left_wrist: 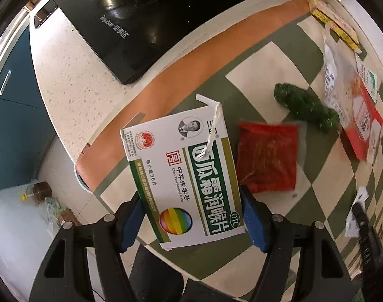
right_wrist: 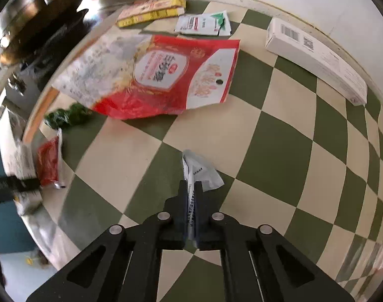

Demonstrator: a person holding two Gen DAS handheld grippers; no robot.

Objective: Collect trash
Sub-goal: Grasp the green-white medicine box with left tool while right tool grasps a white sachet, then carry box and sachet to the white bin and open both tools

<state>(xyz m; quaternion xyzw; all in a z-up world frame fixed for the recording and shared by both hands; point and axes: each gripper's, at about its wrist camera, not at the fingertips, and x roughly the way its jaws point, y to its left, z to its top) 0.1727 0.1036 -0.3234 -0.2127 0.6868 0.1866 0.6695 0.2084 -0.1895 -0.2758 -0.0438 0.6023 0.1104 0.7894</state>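
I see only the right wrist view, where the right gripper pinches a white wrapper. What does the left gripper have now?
Observer: The left gripper has a white-and-green medicine box between its blue pads, which touch both long sides.
Operator: Is this box closed?
Observer: No. The flap at its far end stands open, and a white string lies across the top.
Operator: What is nearest to it?
Observer: The red packet lies flat on the checked cloth, close beside the box's right side.
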